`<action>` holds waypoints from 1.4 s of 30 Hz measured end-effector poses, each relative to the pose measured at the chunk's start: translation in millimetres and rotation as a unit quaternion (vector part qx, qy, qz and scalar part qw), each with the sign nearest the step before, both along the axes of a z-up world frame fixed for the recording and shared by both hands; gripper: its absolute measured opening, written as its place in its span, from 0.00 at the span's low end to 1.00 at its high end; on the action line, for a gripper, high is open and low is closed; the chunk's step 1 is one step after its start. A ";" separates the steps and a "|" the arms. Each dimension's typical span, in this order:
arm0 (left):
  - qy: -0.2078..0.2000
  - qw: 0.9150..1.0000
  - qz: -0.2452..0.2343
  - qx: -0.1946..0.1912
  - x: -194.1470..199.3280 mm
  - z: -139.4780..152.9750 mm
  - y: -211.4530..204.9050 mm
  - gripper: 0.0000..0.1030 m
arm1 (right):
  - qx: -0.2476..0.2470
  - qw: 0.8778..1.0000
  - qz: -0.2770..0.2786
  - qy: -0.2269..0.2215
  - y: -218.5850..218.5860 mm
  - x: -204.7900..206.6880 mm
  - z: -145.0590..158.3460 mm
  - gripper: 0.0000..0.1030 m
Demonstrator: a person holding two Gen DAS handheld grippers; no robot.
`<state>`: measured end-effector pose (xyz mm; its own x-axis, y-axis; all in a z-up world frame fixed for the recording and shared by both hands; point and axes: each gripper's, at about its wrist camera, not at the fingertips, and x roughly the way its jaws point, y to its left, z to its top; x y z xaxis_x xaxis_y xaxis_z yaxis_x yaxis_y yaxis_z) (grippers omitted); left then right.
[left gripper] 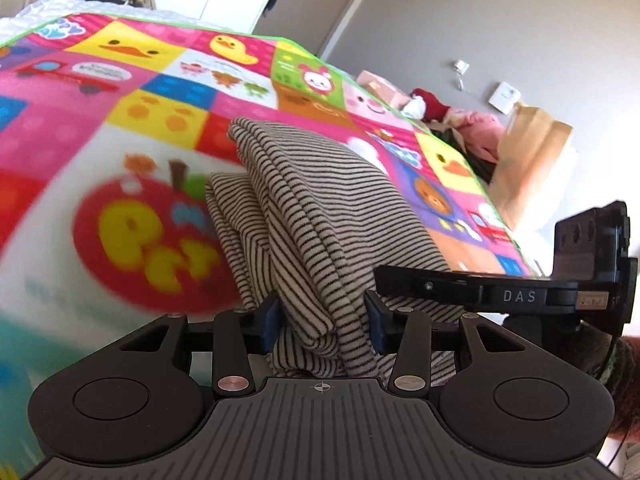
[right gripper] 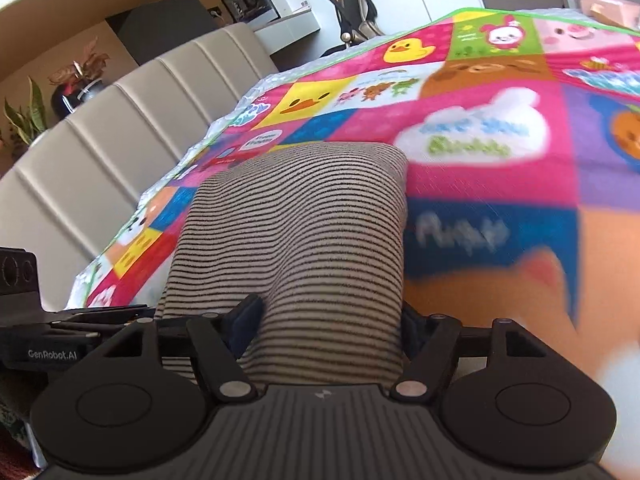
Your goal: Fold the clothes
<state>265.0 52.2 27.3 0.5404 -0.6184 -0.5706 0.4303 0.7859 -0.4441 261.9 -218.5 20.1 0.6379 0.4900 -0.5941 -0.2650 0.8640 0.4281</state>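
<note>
Striped garment (left gripper: 320, 216): cream with thin black stripes; folded in thick layers; lifted off colourful mat

A cartoon play mat (left gripper: 120, 92) covers the bed; beige headboard (right gripper: 100, 152), possibly a paper bag (left gripper: 532, 160).

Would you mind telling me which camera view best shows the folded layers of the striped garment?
The left wrist view: the striped garment shows its stacked folds edge-on, between the left gripper fingers. The right wrist view shows only its smooth top, held in the right gripper.
</note>
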 end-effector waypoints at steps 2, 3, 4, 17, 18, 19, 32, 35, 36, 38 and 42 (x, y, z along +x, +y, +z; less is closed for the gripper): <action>-0.009 1.000 0.004 0.012 25.0 2.9 6.6 0.47 | -0.010 1.000 0.005 -0.008 12.5 27.5 3.0 0.68; -0.012 1.000 0.009 0.017 37.8 4.4 10.1 0.47 | -0.016 1.000 0.007 -0.014 19.0 42.2 4.2 0.68; -0.012 1.000 0.016 0.018 52.3 5.3 14.5 0.47 | -0.021 1.000 0.008 -0.019 25.4 57.0 5.3 0.68; 0.004 0.999 0.029 0.032 109.0 12.3 30.9 0.46 | -0.001 1.000 0.002 0.012 37.2 111.0 3.8 0.71; 0.010 0.999 0.030 0.027 110.5 13.2 31.8 0.46 | -0.002 1.000 0.009 0.014 38.4 107.9 8.5 0.70; 0.016 0.999 0.030 0.022 112.2 14.2 32.9 0.46 | -0.004 1.000 0.016 0.014 40.1 104.8 14.3 0.70; -0.007 0.995 0.100 0.011 62.5 -10.2 44.5 0.66 | -0.044 0.999 -0.009 -0.029 26.9 62.3 -8.4 1.00; -0.039 0.989 0.131 0.052 22.7 -5.1 33.0 0.79 | -0.049 0.998 -0.013 -0.035 17.5 37.4 -8.4 1.00; -0.045 0.987 0.140 0.065 8.5 -4.3 28.6 0.90 | -0.068 0.997 -0.010 -0.036 16.2 28.2 -8.3 1.00; -0.053 0.981 0.161 0.097 -20.3 -5.7 18.8 1.00 | -0.109 0.993 -0.004 -0.034 14.1 9.8 -8.1 1.00; -0.072 0.952 0.228 0.194 -68.3 -10.0 -8.1 1.00 | -0.170 0.985 -0.005 -0.034 10.7 -29.2 -10.9 1.00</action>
<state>196.7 44.1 17.3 0.7913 -0.0594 -0.6086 0.0402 0.9982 -0.0452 232.6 -207.8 9.2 0.6857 0.2643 -0.6782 -0.2745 0.9568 0.0954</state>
